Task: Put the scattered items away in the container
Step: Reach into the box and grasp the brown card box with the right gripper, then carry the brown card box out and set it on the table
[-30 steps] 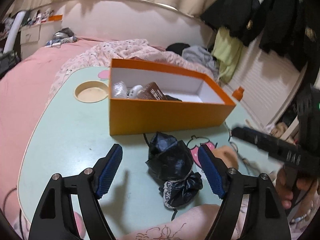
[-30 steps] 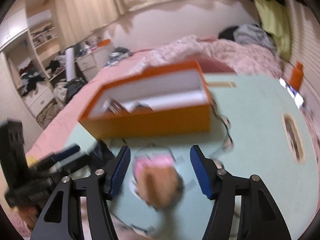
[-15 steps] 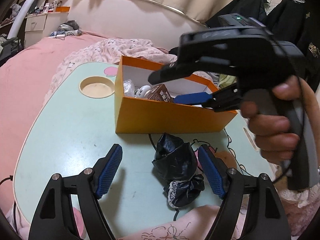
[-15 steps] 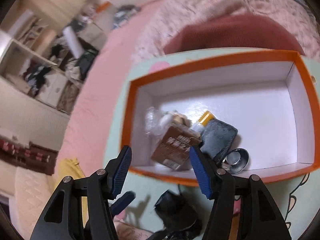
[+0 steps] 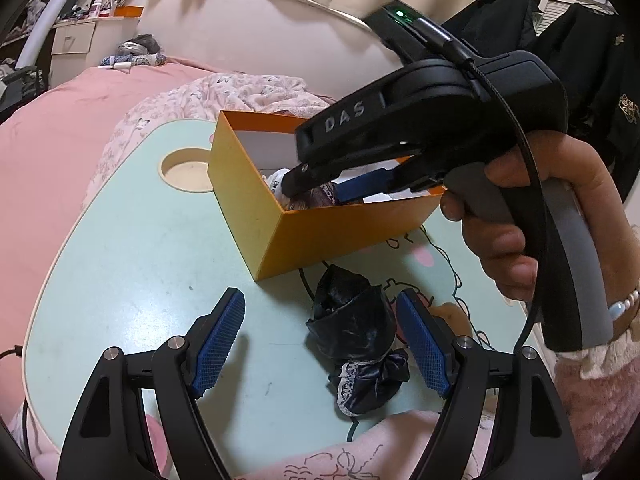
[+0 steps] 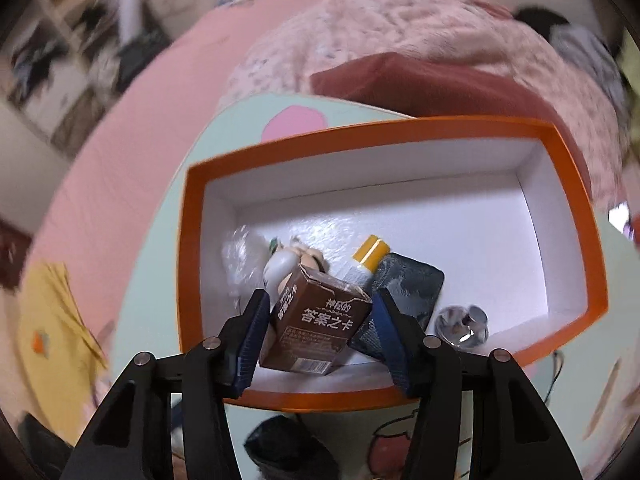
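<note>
Right now the orange cardboard box with the white lining point(image 6: 576, 216) sits open on the pale green lap table point(image 5: 132, 252), and most of the clutter is piled in its near left end: a brown card carton with Chinese lettering point(image 6: 316, 324), a white bottle with a yellow cap point(image 6: 366, 258), a dark grey textured pouch point(image 6: 408, 286), a small white figurine point(image 6: 280, 266), some crumpled clear plastic point(image 6: 240, 256) and a shiny round metal piece point(image 6: 462, 322) a little apart to the right. One thing lies outside, a crumpled black satin scrunchie with white lace trim point(image 5: 356, 336), on the table just in front of the box. The right gripper point(image 6: 320, 336) reaches down into the box, its blue pads point(image 6: 252, 332) standing on either side of the brown carton, close to its sides; whether they actually press it I cannot tell. The left gripper point(image 5: 320, 344) hangs low over the table with its jaws spread wide and nothing between the pads, the scrunchie lying just inside its right-hand finger. A pink bedspread point(image 5: 52, 128) and a rumpled floral blanket point(image 6: 400, 20) lie beyond the table.
</note>
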The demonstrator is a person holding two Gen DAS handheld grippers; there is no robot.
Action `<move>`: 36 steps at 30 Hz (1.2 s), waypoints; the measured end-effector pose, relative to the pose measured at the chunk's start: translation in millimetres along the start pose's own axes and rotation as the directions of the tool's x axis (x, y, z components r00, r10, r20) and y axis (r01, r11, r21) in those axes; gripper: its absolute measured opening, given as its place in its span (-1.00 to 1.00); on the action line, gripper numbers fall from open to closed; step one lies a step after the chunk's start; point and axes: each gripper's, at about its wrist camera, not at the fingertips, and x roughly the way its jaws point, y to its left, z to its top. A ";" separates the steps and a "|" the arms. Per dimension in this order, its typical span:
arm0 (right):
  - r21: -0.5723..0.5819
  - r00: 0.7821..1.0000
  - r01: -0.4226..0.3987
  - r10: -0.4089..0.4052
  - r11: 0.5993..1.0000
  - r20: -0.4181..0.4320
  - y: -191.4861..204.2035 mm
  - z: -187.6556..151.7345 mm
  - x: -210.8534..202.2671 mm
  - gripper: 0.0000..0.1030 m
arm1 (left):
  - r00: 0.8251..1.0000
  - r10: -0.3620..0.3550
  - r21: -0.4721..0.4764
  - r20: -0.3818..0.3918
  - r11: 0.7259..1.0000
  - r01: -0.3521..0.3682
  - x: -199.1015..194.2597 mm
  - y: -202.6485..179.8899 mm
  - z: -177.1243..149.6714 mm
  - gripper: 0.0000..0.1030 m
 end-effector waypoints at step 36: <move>0.223 0.968 -0.051 -0.006 0.973 0.252 -124.4 -162.8 -36.9 -0.18 | 0.999 0.033 0.002 -0.021 0.999 -0.033 1.8 -3.5 -0.3 0.51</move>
